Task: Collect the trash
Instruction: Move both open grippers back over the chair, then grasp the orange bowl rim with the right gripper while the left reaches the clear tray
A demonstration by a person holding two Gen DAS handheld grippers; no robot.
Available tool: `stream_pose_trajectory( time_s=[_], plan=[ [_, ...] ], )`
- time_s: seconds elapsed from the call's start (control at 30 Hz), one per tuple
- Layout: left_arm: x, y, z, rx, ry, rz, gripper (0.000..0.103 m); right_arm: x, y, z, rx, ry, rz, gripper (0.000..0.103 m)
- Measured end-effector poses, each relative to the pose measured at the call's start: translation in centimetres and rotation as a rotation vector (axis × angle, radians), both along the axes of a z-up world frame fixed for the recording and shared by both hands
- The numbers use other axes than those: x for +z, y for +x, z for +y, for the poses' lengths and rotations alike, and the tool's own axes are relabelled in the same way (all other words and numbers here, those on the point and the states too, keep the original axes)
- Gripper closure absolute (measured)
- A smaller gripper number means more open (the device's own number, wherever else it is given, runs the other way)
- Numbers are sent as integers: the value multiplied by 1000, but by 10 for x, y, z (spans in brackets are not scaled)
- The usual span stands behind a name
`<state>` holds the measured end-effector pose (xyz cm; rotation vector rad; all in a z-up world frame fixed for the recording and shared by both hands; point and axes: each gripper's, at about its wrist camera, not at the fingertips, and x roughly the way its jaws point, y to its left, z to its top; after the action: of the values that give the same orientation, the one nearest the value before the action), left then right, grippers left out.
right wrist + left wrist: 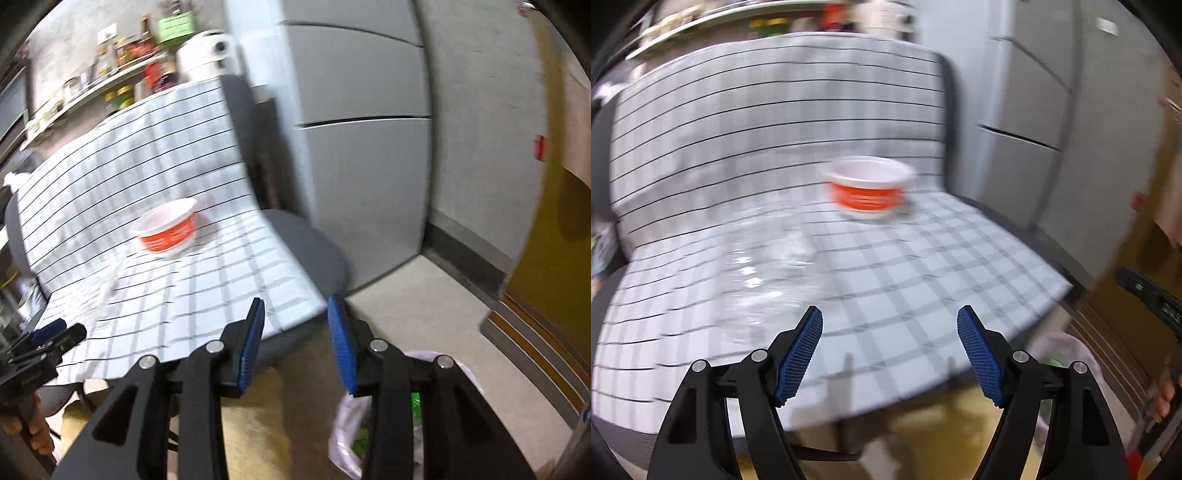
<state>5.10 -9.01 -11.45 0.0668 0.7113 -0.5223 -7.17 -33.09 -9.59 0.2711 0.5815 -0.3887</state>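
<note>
An orange and white paper bowl [870,192] [168,230] stands upright and empty on a checked cloth [923,277] [207,295] draped over a chair. A crumpled clear plastic wrapper [764,280] [99,291] lies on the cloth in front of the bowl, to its left. My left gripper [889,310] [61,334] hovers over the cloth's near edge, open wide, with nothing between its blue pads. My right gripper [295,300] hangs open off the cloth's right corner, also with nothing in it. Both stand well short of the bowl.
A white trash bag [351,417] [1060,347] with green scraps sits on the floor below my right gripper. Grey cabinet doors [369,147] rise behind the chair on the right. A shelf of bottles [110,66] runs along the back wall. All is blurred by motion.
</note>
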Motion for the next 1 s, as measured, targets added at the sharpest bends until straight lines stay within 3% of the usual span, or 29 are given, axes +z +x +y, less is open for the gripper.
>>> stream_pose_trajectory(
  time_s=[0.17,0.23,0.43,0.5,0.8,1.0],
  plan=[
    [3,44,59,202,2,1,27,4,52,26,111,-19,9,66],
    [4,60,77,258,3,6,27,5,75,34,147,-22,12,61],
    [-1,100,107,372,31,20,29,8,152,48,203,-27,40,60],
    [-6,113,112,402,33,35,30,7,183,48,199,-27,62,69],
    [-24,149,113,411,42,52,35,-11,293,30,139,35,118,75],
    [-34,158,115,409,40,74,42,-36,318,14,102,161,150,75]
  ],
)
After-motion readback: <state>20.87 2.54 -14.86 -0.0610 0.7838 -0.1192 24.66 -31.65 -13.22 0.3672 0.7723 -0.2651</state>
